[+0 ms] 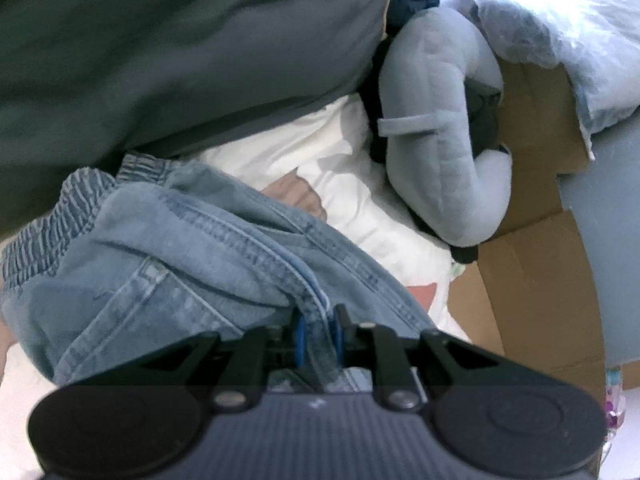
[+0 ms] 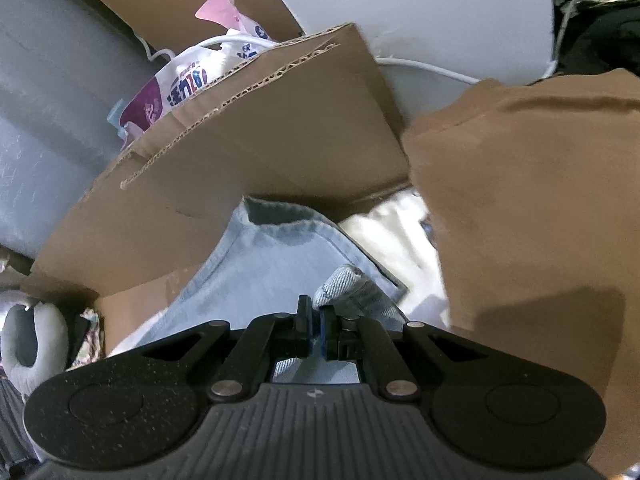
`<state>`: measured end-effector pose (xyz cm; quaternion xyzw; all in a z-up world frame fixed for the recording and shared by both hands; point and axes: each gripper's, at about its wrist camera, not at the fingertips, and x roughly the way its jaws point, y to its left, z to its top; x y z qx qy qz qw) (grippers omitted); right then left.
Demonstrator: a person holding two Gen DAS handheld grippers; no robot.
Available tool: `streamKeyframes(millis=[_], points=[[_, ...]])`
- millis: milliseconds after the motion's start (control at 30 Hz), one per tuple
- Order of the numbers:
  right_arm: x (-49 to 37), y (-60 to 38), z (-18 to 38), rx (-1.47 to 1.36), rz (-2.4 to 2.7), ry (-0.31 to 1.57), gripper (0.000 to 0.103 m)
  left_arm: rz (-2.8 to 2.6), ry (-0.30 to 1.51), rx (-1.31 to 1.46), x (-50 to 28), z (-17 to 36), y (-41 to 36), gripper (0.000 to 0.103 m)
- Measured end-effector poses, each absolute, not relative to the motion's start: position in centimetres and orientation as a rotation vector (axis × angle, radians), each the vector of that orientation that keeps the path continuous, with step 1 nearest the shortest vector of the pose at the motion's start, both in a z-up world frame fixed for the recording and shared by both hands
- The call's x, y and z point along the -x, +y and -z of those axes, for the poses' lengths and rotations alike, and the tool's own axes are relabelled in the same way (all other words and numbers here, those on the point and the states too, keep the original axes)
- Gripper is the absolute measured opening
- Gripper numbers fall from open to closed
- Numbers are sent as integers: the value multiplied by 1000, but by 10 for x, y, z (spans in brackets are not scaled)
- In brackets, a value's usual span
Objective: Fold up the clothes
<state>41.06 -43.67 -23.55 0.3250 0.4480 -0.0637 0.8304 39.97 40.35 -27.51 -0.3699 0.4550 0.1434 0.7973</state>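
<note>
Left gripper (image 1: 319,316) jaws clamp a seam fold of light blue jeans (image 1: 180,248). Jeans lie bunched on white fabric (image 1: 320,160), apparently bedding. Grey-blue neck pillow (image 1: 436,120) rests against cardboard box (image 1: 536,248).

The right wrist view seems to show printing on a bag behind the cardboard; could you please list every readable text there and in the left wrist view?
White and purple printed bag: large characters and a blue logo, too blurred to read.
Cardboard box: faint small print on the flap, too small to read.
Denim jeans: no text visible.
Nothing else carries readable text.
</note>
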Motion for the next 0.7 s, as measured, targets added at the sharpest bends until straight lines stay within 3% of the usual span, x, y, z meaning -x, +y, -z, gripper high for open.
streamKeyframes(millis=[700], points=[[-499, -407, 218, -587, 66, 886, 2, -362, 951, 781, -432, 283, 413, 15]])
